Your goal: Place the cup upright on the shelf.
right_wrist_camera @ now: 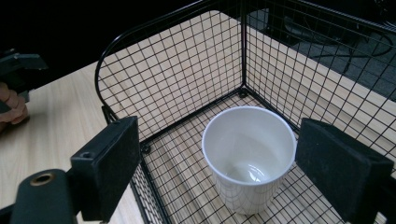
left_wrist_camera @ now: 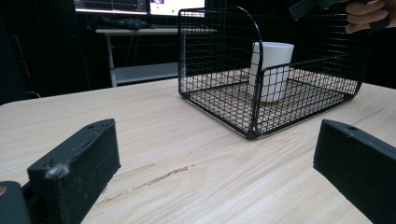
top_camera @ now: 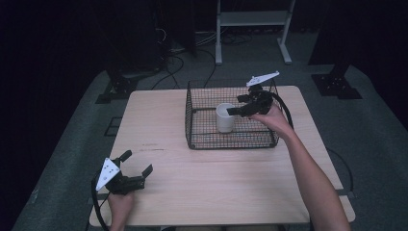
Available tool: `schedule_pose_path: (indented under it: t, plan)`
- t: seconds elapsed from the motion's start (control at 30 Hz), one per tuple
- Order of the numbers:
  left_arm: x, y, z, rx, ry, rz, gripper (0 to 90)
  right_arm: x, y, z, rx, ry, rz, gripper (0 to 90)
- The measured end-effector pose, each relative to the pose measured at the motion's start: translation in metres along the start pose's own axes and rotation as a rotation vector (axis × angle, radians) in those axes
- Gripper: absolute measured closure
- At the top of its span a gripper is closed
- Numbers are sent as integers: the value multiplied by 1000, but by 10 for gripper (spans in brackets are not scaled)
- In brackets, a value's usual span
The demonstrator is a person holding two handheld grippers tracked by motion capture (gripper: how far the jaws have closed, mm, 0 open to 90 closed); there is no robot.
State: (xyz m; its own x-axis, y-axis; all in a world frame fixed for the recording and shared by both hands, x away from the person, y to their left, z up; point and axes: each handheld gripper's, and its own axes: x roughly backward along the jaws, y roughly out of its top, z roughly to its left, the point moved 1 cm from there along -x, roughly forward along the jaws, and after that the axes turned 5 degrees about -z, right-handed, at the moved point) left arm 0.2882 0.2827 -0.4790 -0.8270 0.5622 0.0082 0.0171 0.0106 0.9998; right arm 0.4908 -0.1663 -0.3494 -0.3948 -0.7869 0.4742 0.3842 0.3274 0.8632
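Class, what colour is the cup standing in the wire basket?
The cup is plain white; the right gripper view shows it best.

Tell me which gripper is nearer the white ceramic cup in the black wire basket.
Right. The right gripper hovers open just above the white ceramic cup inside the black wire basket; the left gripper rests open near the table's front-left corner.

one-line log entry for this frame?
right gripper: open, above white cup | cup: upright, empty, in wire basket | left gripper: open, idle, near table corner

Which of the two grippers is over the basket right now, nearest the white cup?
The right gripper: it hangs open above the wire basket, jaws either side of the white cup. The left gripper sits open, low at the table's near left corner.
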Motion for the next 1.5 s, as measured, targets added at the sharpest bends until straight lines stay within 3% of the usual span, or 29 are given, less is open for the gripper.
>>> schedule_pose_path:
  t: [0.47,1.1,1.5]
  plan:
    - [0,0,-1,-3,0,-1,0,22,-7,15,38,21,-31,133]
    - [0,0,0,-3,1,-3,0,39,-12,30,71,46,-21,133]
    - [0,0,-1,-5,2,-4,0,50,-31,35,61,61,-35,133]
